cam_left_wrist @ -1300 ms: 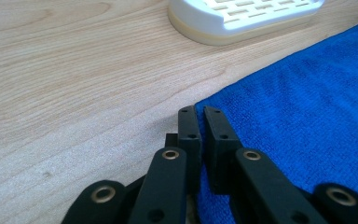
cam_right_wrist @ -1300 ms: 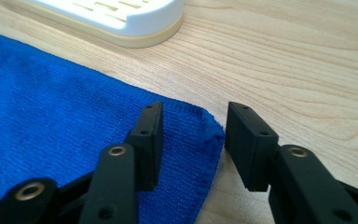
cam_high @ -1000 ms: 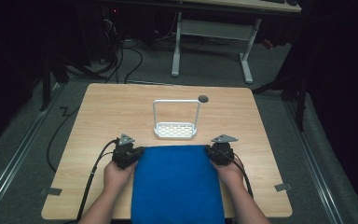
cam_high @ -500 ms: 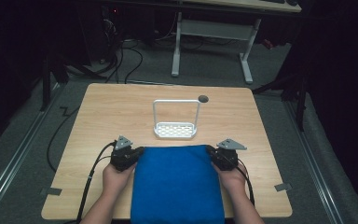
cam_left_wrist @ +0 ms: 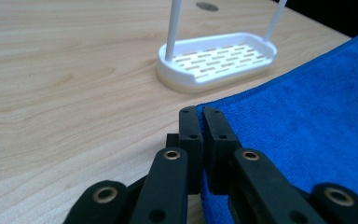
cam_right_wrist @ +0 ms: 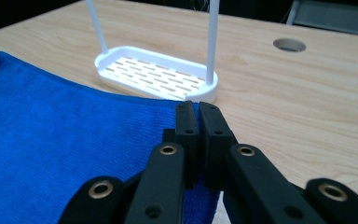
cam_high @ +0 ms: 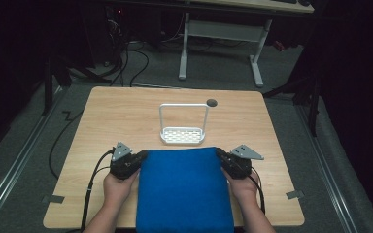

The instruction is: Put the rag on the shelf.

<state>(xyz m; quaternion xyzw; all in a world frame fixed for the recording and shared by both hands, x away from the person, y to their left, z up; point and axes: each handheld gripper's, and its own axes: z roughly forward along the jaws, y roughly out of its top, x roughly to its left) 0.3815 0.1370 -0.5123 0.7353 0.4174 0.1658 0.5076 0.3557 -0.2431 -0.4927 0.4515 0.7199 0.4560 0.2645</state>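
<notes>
Two grippers: we hold one in each hand at the near edge of a wooden table (cam_high: 126, 116), both pinching the same blue cloth (cam_high: 182, 189).
Left gripper (cam_high: 137, 159): in the high view it sits at the cloth's far left corner, at about 9 o'clock from the cloth's middle; in the left gripper view its jaws stand pressed together on the cloth's corner edge, with blue fabric caught between them.
Right gripper (cam_high: 223, 158): it sits at the far right corner of the cloth, at about 3 o'clock from the cloth's middle; in the right gripper view its jaws are pressed together with the cloth's edge pinched between them.
Cloth: we see it spread flat between the two grippers, running back toward us and over the table's near edge; its far edge is straight.
White rack (cam_high: 182, 132): a small slotted tray with a tall wire loop, upright at 12 o'clock from the cloth, just beyond its far edge; whether they touch we cannot tell.
Table hole (cam_high: 211, 102): a round dark opening at about 1 o'clock from the rack.
Hands: our left hand (cam_high: 117, 187) and right hand (cam_high: 243, 187) grip the tools from behind.
</notes>
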